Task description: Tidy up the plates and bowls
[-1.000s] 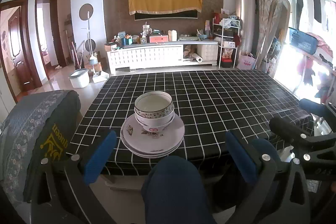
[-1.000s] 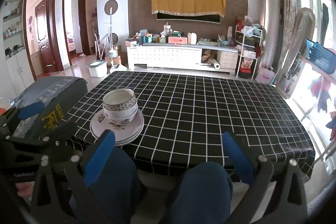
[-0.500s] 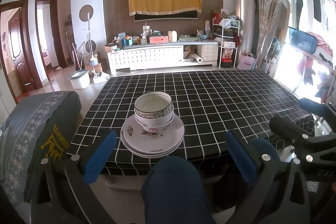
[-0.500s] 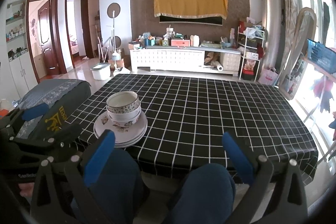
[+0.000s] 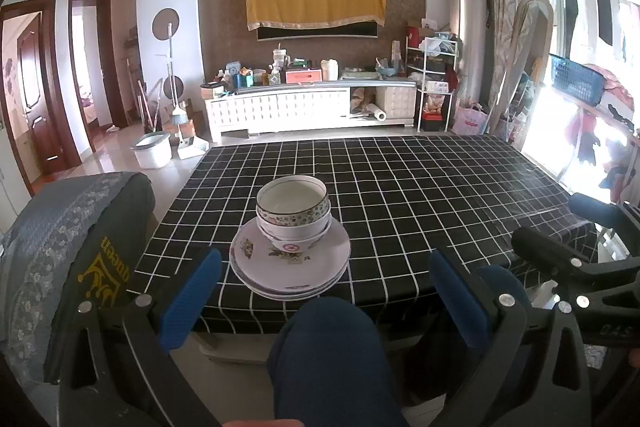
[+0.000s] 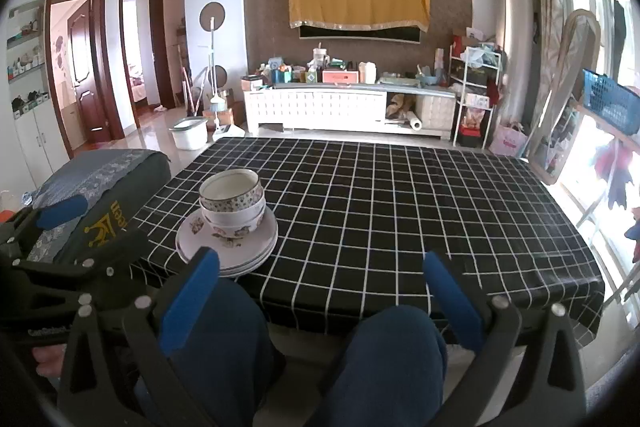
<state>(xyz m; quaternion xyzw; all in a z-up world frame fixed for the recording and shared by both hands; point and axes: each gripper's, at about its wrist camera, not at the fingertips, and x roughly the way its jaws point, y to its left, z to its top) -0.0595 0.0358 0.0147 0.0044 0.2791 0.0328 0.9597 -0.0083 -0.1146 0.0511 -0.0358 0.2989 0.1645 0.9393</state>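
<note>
1. Your left gripper [image 5: 324, 291] hangs short of the table's near edge with its blue pads spread wide and nothing between them; your right gripper [image 6: 320, 287] is spread the same way, also empty, and sits off to the right of it.
2. Bowls [image 5: 293, 213] sit nested on a stack of plates [image 5: 290, 267] near the front-left corner of the checked table [image 5: 420, 195]. I count 2 or 3 bowls and about 3 plates, though the rims overlap too much to be sure.
3. From your left gripper the stack lies almost dead ahead, just left of the midline between the pads, and slightly beyond the table edge.
4. From your right gripper the same stack [image 6: 228, 227] lies well to the left, in line with its left pad, so the left hand is the nearer and straighter one.
5. Everything is round, so no long axis matters; the bowl rims face straight up.
6. As it lies, the stack fits either crockery already gathered into 1 pile or a pile waiting to be sorted apart; the pictures do not settle which.
7. Your knee [image 5: 332, 347] sits below the left gripper, under the table's front edge.
</note>
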